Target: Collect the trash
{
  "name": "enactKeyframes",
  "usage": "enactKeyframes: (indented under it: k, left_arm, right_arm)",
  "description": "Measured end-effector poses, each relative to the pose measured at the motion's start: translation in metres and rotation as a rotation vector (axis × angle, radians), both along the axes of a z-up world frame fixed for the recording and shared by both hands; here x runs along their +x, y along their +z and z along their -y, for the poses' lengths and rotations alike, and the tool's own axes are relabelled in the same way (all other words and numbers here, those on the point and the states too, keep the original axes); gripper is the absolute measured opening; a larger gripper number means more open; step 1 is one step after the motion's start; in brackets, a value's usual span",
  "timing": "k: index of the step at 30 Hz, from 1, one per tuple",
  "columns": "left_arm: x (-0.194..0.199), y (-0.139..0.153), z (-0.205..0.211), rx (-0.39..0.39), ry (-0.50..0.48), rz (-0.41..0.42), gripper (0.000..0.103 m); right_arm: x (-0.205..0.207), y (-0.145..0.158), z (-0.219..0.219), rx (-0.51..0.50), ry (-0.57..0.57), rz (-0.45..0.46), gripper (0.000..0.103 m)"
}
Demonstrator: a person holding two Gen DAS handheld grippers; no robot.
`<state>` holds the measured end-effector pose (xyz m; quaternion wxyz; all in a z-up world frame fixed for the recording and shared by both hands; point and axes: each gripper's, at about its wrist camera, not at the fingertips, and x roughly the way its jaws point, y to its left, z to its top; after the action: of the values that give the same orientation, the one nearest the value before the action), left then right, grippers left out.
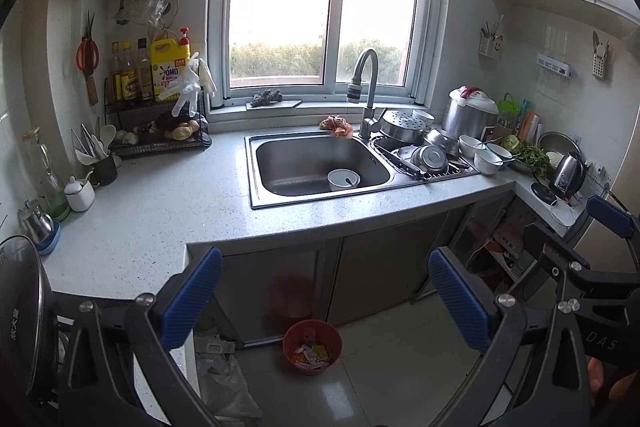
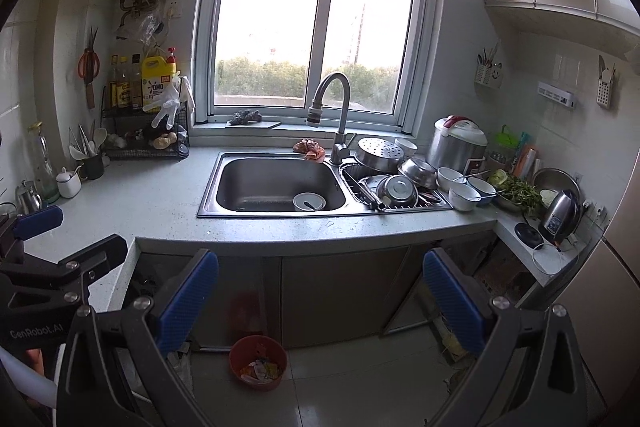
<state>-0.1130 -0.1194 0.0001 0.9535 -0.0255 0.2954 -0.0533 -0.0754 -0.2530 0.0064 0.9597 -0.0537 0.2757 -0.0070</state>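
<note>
A red trash bin (image 1: 313,346) (image 2: 258,362) holding colourful wrappers stands on the floor in front of the sink cabinet. An orange-pink crumpled scrap (image 1: 337,125) (image 2: 309,148) lies on the counter behind the sink, beside the faucet. My left gripper (image 1: 326,301) hangs open above the floor, with the bin low between its blue pads and nothing held. My right gripper (image 2: 320,301) is open too and holds nothing, level with the cabinet doors. Each gripper shows at the edge of the other's view.
A steel sink (image 1: 320,167) holds a white bowl (image 1: 343,179). Pots and bowls crowd the drying rack (image 1: 424,155) at right, then a rice cooker (image 1: 472,111) and a kettle (image 1: 566,173). A bottle rack (image 1: 156,107) fills the left corner. A dark lid (image 1: 20,311) is near left.
</note>
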Motion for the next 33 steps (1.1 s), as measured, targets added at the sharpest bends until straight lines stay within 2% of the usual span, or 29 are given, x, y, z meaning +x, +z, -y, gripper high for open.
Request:
enactKeyframes:
  k: [33]
  left_arm:
    - [0.0034,-0.0052,0.0045,-0.035,-0.01,-0.034,0.103]
  right_arm:
    - [-0.0029,-0.0028,-0.0089,-0.004,-0.04,-0.028,0.102]
